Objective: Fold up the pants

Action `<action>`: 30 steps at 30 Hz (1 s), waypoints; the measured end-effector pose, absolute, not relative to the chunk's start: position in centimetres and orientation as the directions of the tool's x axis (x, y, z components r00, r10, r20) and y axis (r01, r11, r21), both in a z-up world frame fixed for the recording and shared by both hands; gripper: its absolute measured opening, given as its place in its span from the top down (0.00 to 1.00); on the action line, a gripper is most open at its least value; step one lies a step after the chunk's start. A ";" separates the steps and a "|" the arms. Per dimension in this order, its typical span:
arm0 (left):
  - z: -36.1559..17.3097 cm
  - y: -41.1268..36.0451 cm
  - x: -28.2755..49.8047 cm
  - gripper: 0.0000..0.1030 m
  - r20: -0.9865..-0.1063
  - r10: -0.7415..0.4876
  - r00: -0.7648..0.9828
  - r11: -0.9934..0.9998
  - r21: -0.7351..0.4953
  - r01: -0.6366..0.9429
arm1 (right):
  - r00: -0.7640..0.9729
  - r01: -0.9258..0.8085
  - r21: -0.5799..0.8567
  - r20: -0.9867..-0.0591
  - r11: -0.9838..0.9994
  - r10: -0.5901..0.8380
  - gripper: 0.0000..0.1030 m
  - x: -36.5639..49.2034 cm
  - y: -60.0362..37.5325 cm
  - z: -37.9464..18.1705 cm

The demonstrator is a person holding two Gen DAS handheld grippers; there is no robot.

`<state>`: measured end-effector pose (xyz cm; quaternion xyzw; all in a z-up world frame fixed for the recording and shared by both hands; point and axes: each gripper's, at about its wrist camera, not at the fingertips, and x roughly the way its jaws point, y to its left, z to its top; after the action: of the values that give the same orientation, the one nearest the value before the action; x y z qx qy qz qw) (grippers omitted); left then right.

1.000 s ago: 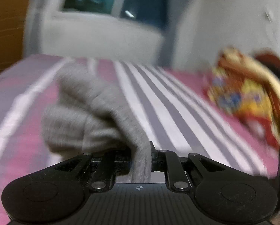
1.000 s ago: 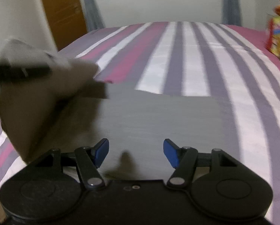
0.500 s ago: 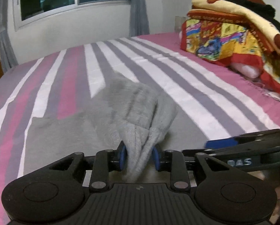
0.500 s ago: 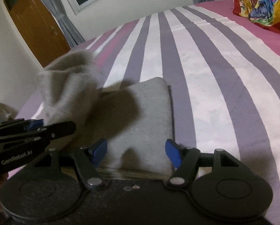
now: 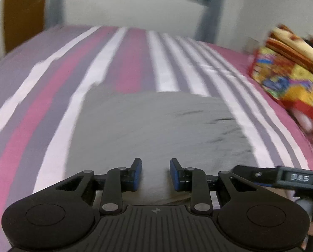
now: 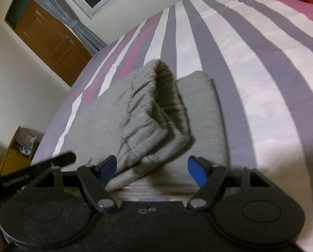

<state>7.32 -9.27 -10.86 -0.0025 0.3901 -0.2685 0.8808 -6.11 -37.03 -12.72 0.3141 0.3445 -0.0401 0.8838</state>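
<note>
— Two grippers, and we hold nothing in either. Our left gripper (image 5: 155,175) has its blue pads apart with only flat grey cloth showing beyond the gap; its jaws have just been opening, and nothing sits between them.

— And our right gripper (image 6: 152,171)?

— Its jaws have just been widening too. A raised fold of the pants (image 6: 156,113) lies between the pads, but neither pad presses on it.

— Where do the pants lie?

— On the striped bedsheet (image 6: 251,67), near the bed's close edge: a flat layer below, a thicker folded bundle resting on top. We judge it was laid there so the stack stays compact.

— How are we posed?

— Both tools slant downward at the cloth, side by side; the left one's body shows at the right view's lower left. Next, probably, we press or square the bundle.
</note>
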 end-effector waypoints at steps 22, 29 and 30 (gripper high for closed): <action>-13.5 -6.7 7.6 0.72 -0.676 -0.456 0.579 0.880 -0.245 0.407 | 0.836 0.235 0.300 -0.547 0.925 -0.035 0.57 -4.7 -31.8 -8.2; -13.8 -7.8 7.6 0.72 -0.685 -0.470 0.557 0.868 -0.241 0.435 | 0.846 0.240 0.252 -0.527 0.937 -0.075 0.57 -6.6 -33.4 -7.3; -14.2 -8.1 7.5 0.72 -0.693 -0.466 0.550 0.867 -0.235 0.439 | 0.830 0.256 0.264 -0.552 0.930 -0.072 0.57 -6.6 -34.1 -8.0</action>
<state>7.52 -8.09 -14.19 -0.0170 0.3988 -0.2571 0.8801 -6.57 -34.08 -7.96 0.1656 0.2778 -0.0871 0.9422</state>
